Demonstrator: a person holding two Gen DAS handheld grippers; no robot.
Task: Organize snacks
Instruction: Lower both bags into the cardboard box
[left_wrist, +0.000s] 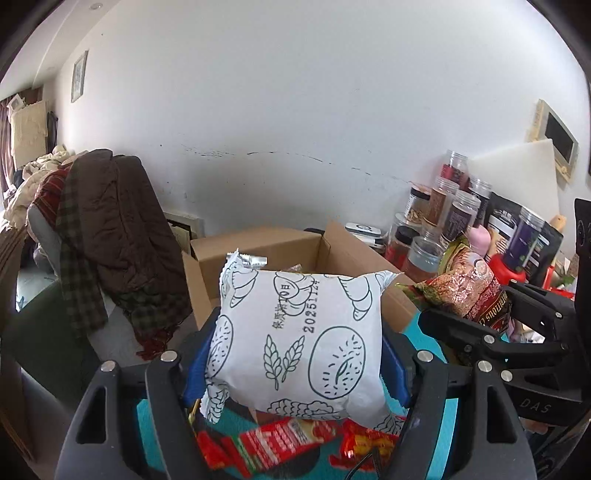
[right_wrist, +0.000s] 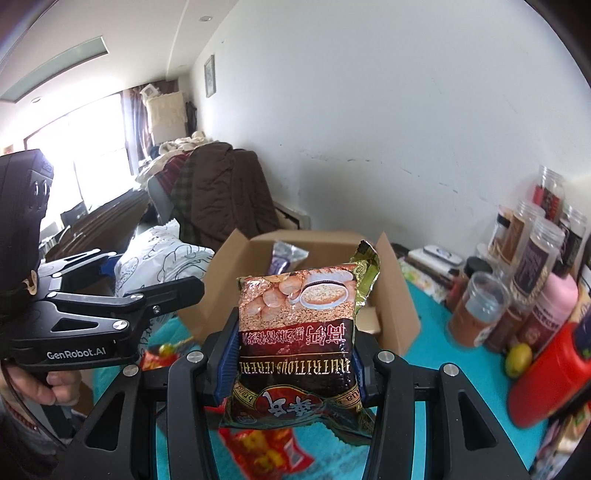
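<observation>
My left gripper (left_wrist: 295, 354) is shut on a puffy white snack bag (left_wrist: 295, 339) printed with dark green bread drawings, held up above the turquoise table (left_wrist: 424, 332). My right gripper (right_wrist: 291, 354) is shut on a red and gold cereal bag (right_wrist: 299, 332), upside down, also lifted off the table. An open cardboard box (left_wrist: 258, 247) stands just beyond both bags, with a few packets inside. From the right wrist view the left gripper (right_wrist: 177, 291) and its white bag (right_wrist: 159, 258) are at the left; from the left wrist view the right gripper (left_wrist: 480, 325) and the cereal bag (left_wrist: 469, 288) are at the right.
Red snack packets (left_wrist: 288, 439) lie on the turquoise table under the grippers. Several clear jars (right_wrist: 532, 258), a red bottle (right_wrist: 546, 380), a pink bottle (right_wrist: 557, 295) and a lemon (right_wrist: 519, 360) crowd the right side by the white wall. A chair draped with clothes (left_wrist: 107, 236) stands to the left.
</observation>
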